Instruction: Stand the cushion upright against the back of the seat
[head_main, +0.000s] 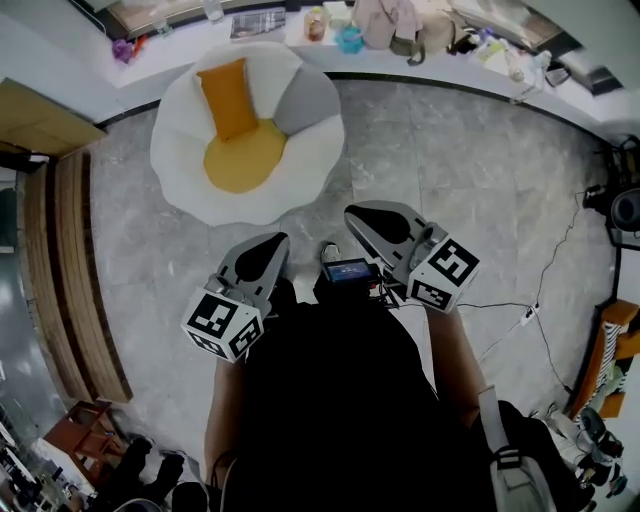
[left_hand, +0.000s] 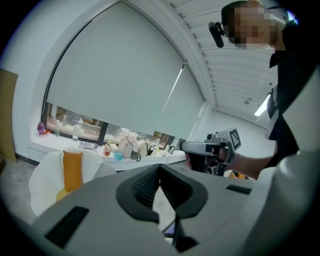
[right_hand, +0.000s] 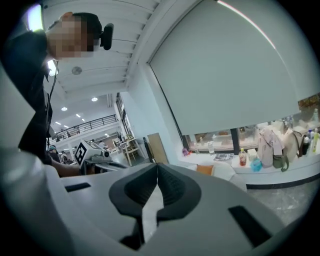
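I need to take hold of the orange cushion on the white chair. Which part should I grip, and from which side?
Probably the free top edge of the orange cushion, coming from the open front of the white chair. It stands against the backrest, so its rear face is blocked, and its bottom edge sits on the yellow seat pad.

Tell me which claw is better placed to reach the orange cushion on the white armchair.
Left, probably. The left claw is nearer the orange rectangular cushion than the right claw; both are shut and empty.
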